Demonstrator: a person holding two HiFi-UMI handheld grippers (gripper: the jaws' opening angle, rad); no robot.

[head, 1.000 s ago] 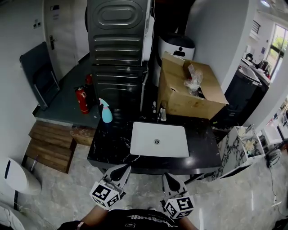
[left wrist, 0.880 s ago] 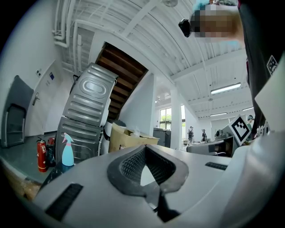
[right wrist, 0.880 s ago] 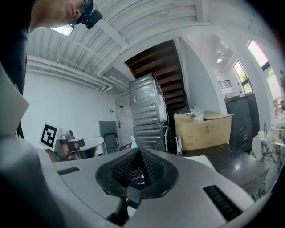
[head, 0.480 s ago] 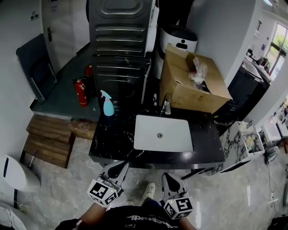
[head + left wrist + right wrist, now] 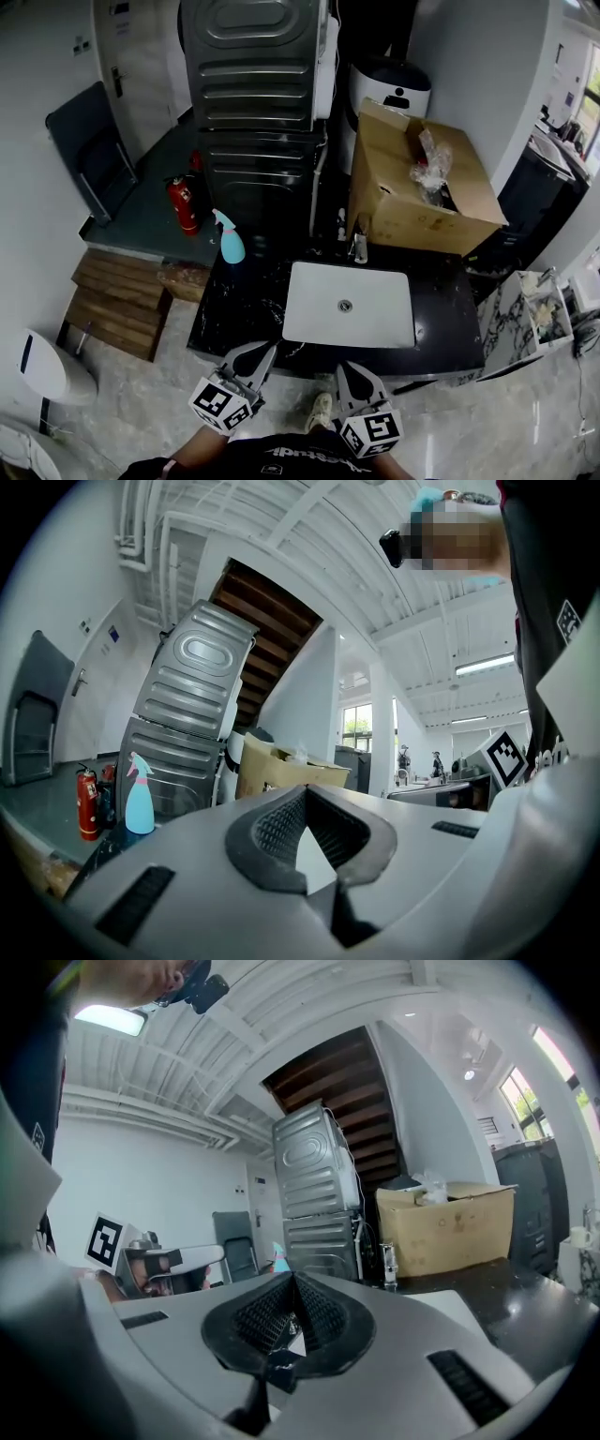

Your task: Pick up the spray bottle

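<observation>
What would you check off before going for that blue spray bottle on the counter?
1. Spray bottle in sight, upright: ok.
2. Left gripper open to grab: not ok, jaws together.
3. Right gripper free: ok, shut on nothing.
4. Bottle within reach: not ok, it stands at the counter's far corner, grippers at the near edge.
5. How full the bottle is: cannot tell.

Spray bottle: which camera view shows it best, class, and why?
The left gripper view: the spray bottle stands whole and side-on, blue body and pink trigger clear. The head view shows it small from above, on the black counter's back left corner. The right gripper view shows only its top past the right gripper.
</observation>
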